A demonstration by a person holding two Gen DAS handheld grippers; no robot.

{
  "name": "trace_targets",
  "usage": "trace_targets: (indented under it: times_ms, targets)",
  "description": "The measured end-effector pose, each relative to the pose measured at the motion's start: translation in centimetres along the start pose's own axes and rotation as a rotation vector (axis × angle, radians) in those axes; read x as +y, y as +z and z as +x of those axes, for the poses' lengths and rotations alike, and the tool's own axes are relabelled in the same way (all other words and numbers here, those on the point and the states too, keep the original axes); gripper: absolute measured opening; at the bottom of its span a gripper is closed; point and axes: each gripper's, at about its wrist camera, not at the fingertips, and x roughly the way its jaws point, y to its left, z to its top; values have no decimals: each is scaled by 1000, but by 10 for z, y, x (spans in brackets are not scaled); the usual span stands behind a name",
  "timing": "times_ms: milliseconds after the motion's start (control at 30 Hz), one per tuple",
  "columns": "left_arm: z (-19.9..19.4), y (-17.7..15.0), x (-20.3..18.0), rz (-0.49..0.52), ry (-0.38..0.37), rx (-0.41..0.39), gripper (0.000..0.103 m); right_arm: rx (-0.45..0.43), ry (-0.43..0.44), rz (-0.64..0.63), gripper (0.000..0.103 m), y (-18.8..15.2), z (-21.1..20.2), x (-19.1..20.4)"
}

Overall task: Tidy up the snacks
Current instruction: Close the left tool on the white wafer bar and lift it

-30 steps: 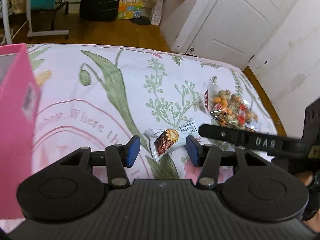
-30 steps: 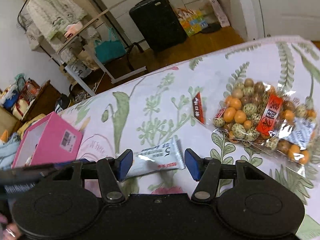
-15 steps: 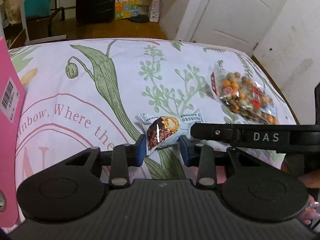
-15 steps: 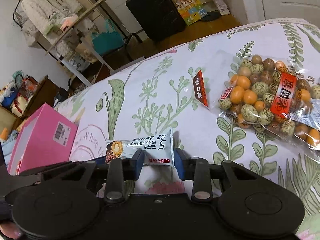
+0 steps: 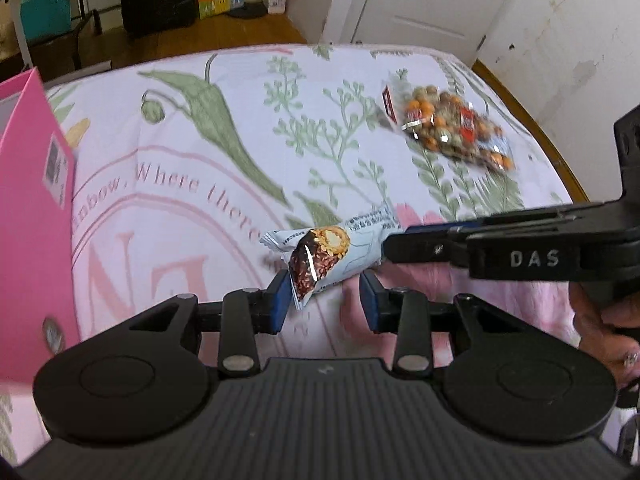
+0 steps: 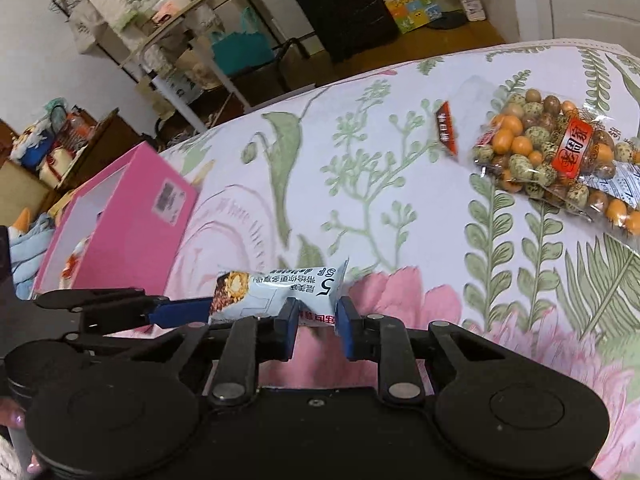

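A light-blue snack bar wrapper [image 5: 332, 254] with a chocolate bar picture is held off the floral cloth between both grippers. My left gripper [image 5: 323, 305] closes on its near end. My right gripper [image 6: 317, 326] closes on its other end, which also shows in the right wrist view [image 6: 276, 290]. The right gripper's arm crosses the left wrist view [image 5: 480, 246]. A pink box [image 6: 120, 216], open at the top, stands to the left; it also shows in the left wrist view [image 5: 28, 216]. A clear bag of coated nuts [image 6: 560, 160] lies at the right.
The floral cloth [image 5: 240, 128] covers the table. Its far edge drops to a wooden floor with a black suitcase [image 6: 344, 4] and a metal rack [image 6: 168, 32]. A wall and a white door [image 5: 440, 0] stand at the right.
Both grippers closed on the snack bar's ends and lifted it off the cloth. The view has shifted left, toward the pink box.
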Motion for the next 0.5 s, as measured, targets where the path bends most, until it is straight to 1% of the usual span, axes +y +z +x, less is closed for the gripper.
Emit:
trace_targets:
  times_ms: [67,133,200,400,500]
  targets:
    - [-8,-6,1,-4,2,8,35,4,14,-16,26,-3,-5,7]
    - [-16,-11,3,-24,-7,21,35,23,1,-62,26,-5,-8,18]
    - [-26,-16,4,-39,1,32,35,9,1,-98,26,-8,-12,29]
    - [-59,-29,11,-25,35,29,35,12,29,-158,26,-11,-27,65]
    - [-84,-35,19,-29,50,7,35,14,50,-194,26,-10,-33,87]
